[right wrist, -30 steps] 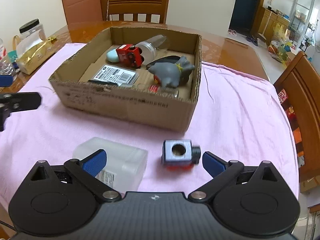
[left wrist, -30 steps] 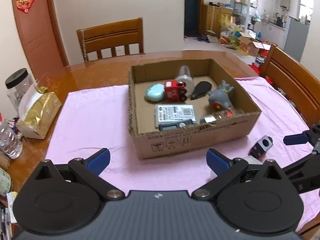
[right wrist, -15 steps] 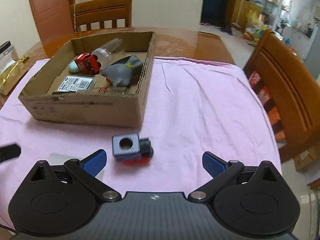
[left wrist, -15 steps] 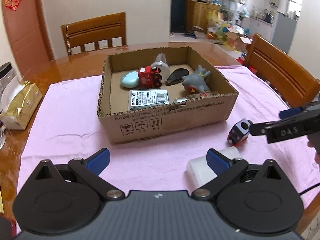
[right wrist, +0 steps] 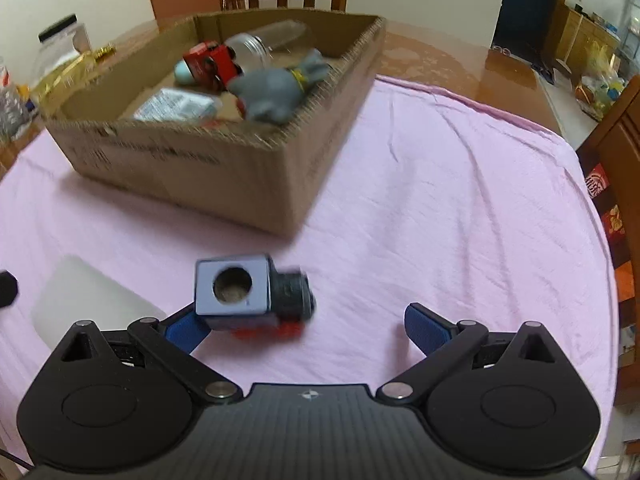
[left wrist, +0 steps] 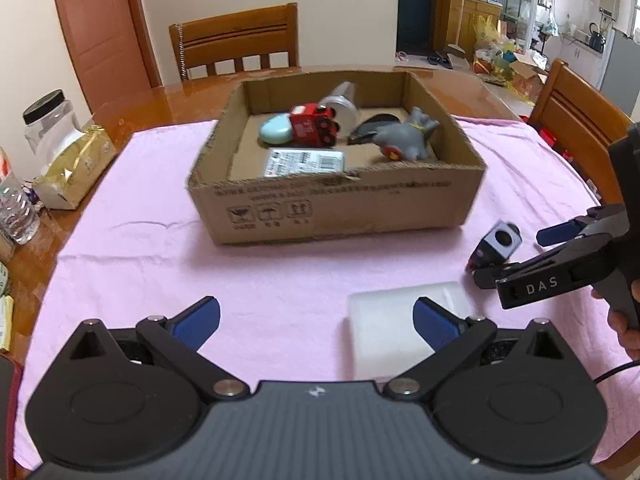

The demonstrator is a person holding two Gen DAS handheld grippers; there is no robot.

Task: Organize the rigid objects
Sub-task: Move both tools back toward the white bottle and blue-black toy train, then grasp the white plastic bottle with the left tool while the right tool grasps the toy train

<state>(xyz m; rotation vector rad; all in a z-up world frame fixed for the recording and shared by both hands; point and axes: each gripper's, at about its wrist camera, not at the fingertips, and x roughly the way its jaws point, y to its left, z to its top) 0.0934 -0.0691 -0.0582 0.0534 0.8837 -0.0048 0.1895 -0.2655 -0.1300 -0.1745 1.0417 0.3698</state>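
A grey-blue toy train [right wrist: 252, 294] with a round hole in its cab lies near the cardboard box [right wrist: 208, 168], beside a translucent white plastic container [left wrist: 400, 320].

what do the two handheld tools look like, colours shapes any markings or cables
Both are matte black plastic. The left tool and right tool each have two round discs at the base, silver pivot screws, angled linkage arms and blue fingertip pads. A small white logo sits on the ribbed centre plate. From the left wrist view, the right tool shows white "DAS" lettering, a thin black cable, and a bare hand.
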